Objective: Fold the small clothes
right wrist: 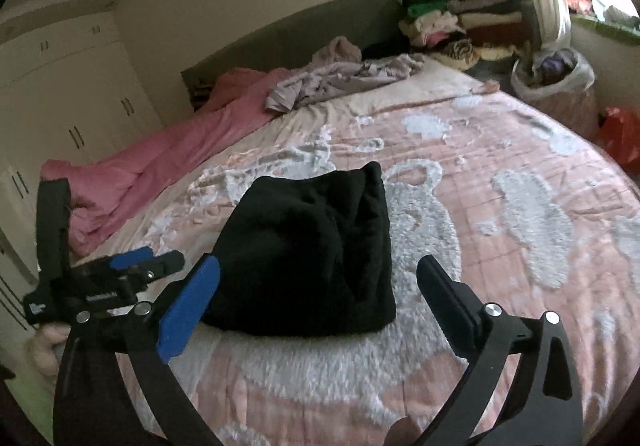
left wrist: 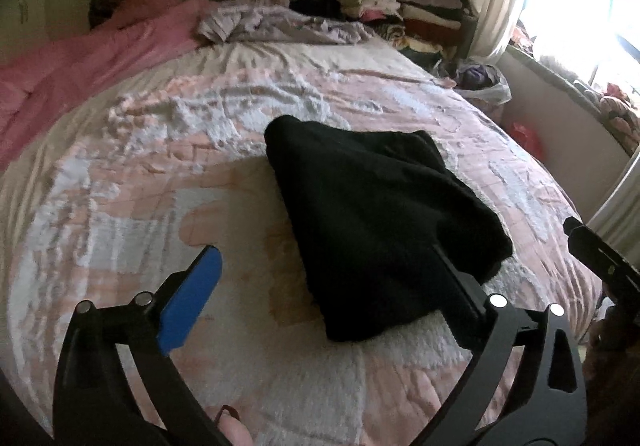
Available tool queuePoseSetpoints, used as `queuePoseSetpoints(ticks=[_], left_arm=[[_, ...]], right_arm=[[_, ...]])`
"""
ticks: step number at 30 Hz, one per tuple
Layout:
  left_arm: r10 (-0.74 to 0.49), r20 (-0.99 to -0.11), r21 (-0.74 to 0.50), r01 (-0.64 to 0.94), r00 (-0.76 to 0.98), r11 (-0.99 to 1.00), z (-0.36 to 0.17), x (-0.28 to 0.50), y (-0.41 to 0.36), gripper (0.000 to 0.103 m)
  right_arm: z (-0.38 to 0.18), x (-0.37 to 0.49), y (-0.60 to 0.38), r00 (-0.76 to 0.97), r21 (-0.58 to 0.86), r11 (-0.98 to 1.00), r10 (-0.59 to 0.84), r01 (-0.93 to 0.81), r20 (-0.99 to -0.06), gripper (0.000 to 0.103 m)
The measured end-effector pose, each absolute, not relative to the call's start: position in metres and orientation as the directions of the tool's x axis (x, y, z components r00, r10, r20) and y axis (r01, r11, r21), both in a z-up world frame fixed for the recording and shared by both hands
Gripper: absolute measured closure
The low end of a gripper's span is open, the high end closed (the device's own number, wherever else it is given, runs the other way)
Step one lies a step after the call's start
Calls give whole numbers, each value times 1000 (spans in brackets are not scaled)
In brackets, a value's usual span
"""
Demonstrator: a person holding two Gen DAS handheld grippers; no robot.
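The black garment [left wrist: 380,214] lies in a compact, already doubled-over bundle on the bed [left wrist: 120,174], toward the near edge and roughly midway across it, resting on the pink-and-white bedspread. It looks thick and fleecy — soft, light and limp, so it should sag and drape the moment one edge is lifted instead of holding any shape. The nap probably gives plenty of grip, and nothing about it seems fragile. The best places to take hold are likely the two near corners, pinching through all layers so the fold does not slide apart; the bulk of the bundle means a wide bite is needed.

The left gripper [left wrist: 328,278] hovers over the garment's near left part with its jaws spread wide and nothing between them; one black finger overlaps the cloth in the left wrist view, but whether it touches cannot be told. The right gripper [right wrist: 320,286] hangs just short of the near edge of the garment, jaws also wide apart and empty.

Farther out, a pink sheet [right wrist: 160,162] runs along the far left side of the bed, a crumpled grey garment [right wrist: 340,82] sits near the headboard, and a stack of folded clothes [right wrist: 460,22] fills the far right corner.
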State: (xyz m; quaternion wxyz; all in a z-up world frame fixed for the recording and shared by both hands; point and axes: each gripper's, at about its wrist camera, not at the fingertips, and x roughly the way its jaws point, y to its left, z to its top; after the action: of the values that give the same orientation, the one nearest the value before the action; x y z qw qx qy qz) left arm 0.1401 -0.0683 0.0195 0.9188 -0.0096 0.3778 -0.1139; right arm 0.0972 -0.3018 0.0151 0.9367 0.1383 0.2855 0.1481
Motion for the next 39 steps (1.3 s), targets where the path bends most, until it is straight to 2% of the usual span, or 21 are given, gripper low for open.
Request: queuePoseSetpoints(ticks=[8,18,39], left_arm=[[-212,-677,-93,204,705,975,26,97,-61,10],[-188,-704,-88,179,685,980,2,63,-47,10],[-168,-718,-102,137,676,985,-4,55,-37,10]], right_arm=[[19,52,-282,820,277,936,330,-218,-469,5],[-5,17,-254,807,145,972,236,-187,-541,5],[-15,16,-252,792,134,977,211,-164,-572,5]])
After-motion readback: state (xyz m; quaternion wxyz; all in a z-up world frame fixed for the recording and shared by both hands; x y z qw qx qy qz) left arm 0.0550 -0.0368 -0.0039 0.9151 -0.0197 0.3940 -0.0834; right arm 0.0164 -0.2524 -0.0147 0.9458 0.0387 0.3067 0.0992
